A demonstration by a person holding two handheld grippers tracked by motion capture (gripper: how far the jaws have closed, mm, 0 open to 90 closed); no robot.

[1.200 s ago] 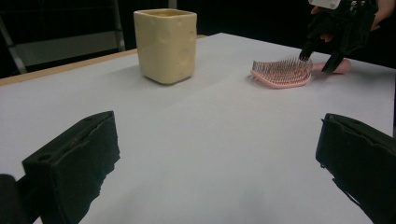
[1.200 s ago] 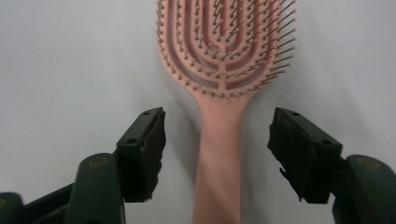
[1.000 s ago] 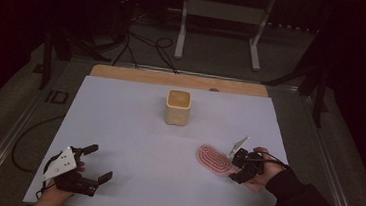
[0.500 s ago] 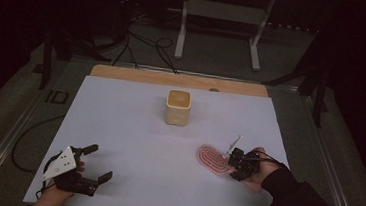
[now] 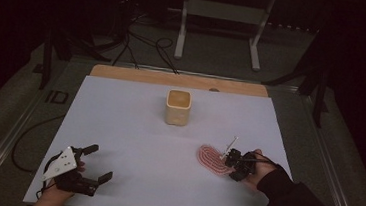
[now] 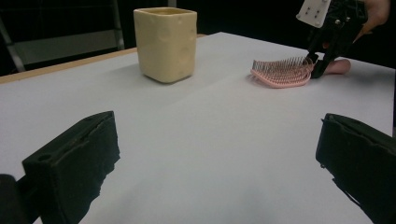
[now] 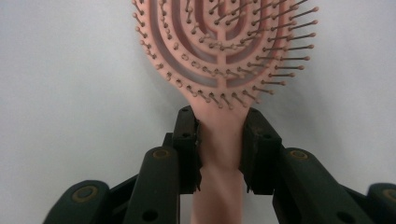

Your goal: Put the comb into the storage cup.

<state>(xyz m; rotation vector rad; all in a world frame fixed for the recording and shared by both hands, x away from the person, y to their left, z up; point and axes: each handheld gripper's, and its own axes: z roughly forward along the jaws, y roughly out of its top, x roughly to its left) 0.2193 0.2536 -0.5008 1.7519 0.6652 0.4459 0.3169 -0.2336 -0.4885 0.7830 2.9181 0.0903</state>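
White table (image 5: pixel 133 129) carries a pink hairbrush (image 7: pixel 224 51) lying bristles-up at its right side, clamped at the narrow neck by the right gripper (image 7: pixel 219 140), so it may twist or slip when lifted, while the left gripper (image 6: pixel 219 163) waits wide apart.

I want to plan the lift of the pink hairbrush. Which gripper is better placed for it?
Right. The right gripper has its jaws closed on the pink hairbrush at its handle; the left gripper sits open, far across the table.
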